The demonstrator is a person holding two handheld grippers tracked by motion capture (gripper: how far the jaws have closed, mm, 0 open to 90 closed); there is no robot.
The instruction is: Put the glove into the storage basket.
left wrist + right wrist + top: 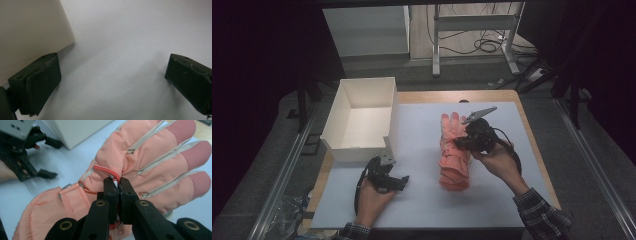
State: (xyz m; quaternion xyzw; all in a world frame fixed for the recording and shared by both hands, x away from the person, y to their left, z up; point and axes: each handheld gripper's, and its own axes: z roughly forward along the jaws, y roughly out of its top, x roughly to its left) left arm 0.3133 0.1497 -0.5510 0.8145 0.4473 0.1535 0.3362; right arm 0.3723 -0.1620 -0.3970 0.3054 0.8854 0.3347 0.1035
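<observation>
The glove [454,150], mid-table, is pinched by the right gripper [118,188] but not yet lifted. The left gripper [396,181] is held wide, empty, near the empty box [362,117].

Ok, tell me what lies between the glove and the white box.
Nothing visible lies between them. The right gripper is shut on the pink glove, and bare white mat runs from it to the white box. The left gripper, jaws open, sits nearer the person, off that line.
</observation>
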